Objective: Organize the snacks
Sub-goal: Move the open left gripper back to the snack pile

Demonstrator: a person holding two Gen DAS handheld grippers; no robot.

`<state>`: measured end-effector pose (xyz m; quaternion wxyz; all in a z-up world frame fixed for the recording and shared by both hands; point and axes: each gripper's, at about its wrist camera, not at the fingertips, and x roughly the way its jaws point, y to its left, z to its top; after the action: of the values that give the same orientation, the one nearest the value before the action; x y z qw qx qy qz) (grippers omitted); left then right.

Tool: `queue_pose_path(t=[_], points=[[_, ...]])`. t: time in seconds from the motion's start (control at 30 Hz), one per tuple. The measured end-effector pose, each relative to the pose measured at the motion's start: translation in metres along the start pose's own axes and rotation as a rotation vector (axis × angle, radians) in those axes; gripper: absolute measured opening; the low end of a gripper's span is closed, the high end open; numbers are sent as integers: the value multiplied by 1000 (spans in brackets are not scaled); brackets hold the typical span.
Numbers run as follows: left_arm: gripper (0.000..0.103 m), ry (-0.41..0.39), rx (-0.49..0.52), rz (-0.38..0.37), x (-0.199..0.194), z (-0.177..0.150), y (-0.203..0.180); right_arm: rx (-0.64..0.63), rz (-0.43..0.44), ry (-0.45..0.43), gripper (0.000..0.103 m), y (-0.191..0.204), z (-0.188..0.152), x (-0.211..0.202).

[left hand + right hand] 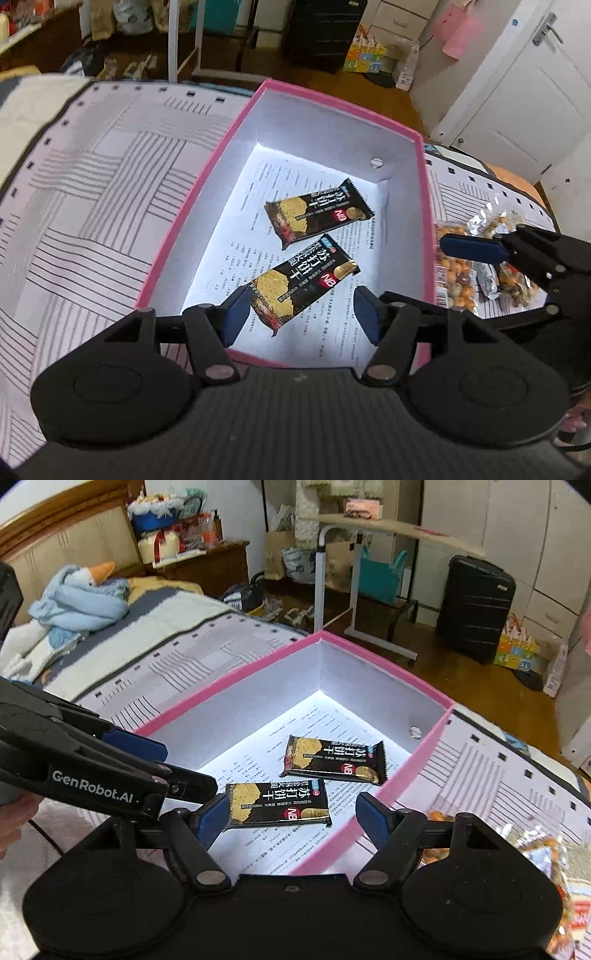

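The pink box (236,122) is a rectangular cardboard one with smooth white inner walls and printed paper (258,206) on its floor. It stands on a bedcover (92,184) with thin grey line patterns. Inside the box lie two flat, glossy black cracker packets: the far packet (319,212) near the back wall, the near packet (303,284) just beside it, toward the front wall.

The left gripper (299,315) hovers over the front part of the box, its blue padded fingers spread wide with nothing between them. The right gripper (291,818) is also spread and empty, above the right front wall of the box.

Outside the right wall lie crinkled transparent nut bags (454,273); they are partly hidden by the right gripper and blurred, so their number is unclear.
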<state>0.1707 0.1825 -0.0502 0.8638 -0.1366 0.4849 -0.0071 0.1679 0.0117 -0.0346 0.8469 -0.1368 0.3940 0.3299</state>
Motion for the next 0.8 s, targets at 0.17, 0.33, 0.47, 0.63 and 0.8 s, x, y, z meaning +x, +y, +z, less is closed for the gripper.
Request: queue_pose_path(t=[0.17,0.33,0.47,0.63,0.8], points=[[63,-21,37,-18,-30,-4,-17,-13,-37,-54,83,-4,-11,-46],[67,-60,85,-98,-61,-9,-42,-34,-54,-158,84,-26,-36,-90],[68,-81,120,-173,-80,-13,-66,-25,-93,-222,84,-58,-60,-118],[70,-83,150,-271,-83,-18,-98,93,-54,-104,84,-104,-81,-127],[70,-69,156,-303,-63,-27,-133,234,-84,-31,84,-137,-110,-110]])
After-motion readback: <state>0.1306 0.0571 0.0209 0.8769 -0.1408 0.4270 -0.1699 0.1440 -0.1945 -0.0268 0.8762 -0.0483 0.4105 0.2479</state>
